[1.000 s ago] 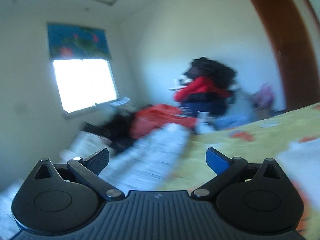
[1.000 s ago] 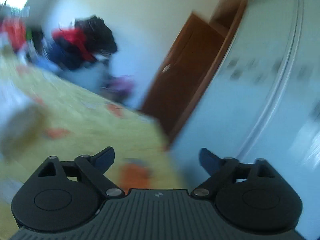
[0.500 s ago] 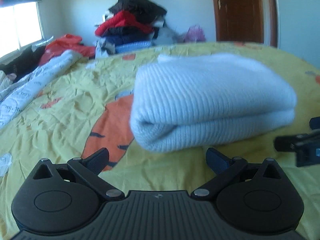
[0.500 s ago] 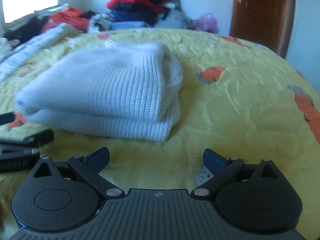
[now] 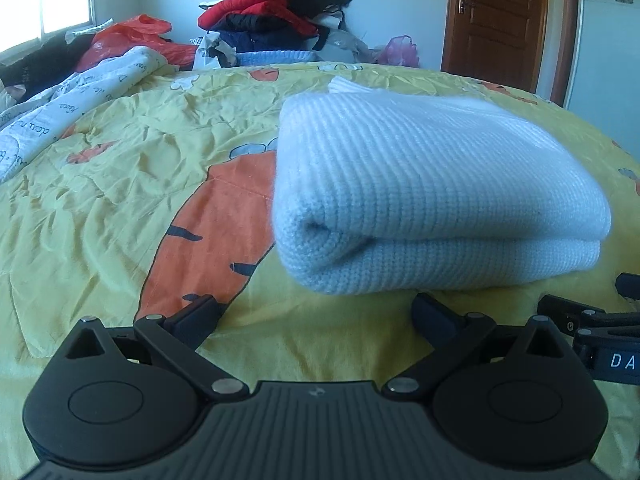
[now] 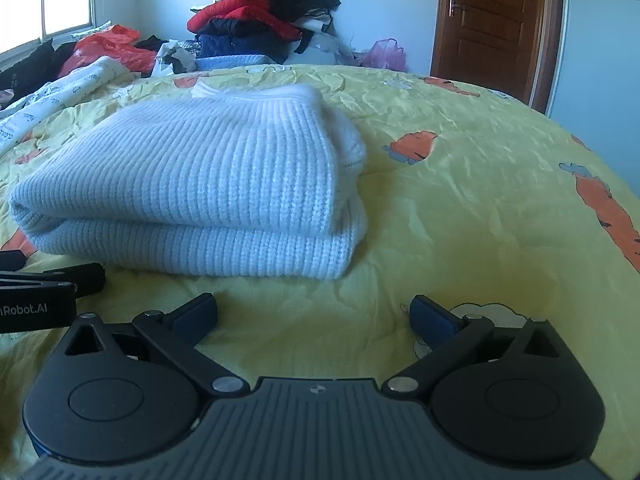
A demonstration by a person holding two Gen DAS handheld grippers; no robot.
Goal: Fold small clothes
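Yellow carrot-print bedspread (image 5: 120,208) carries the white knit sweater (image 5: 432,184), already folded into a thick bundle near its middle. Just short of the sweater's near edge, the left gripper (image 5: 316,316) and right gripper (image 6: 314,314) hover released and empty, seemingly to approach that edge together.
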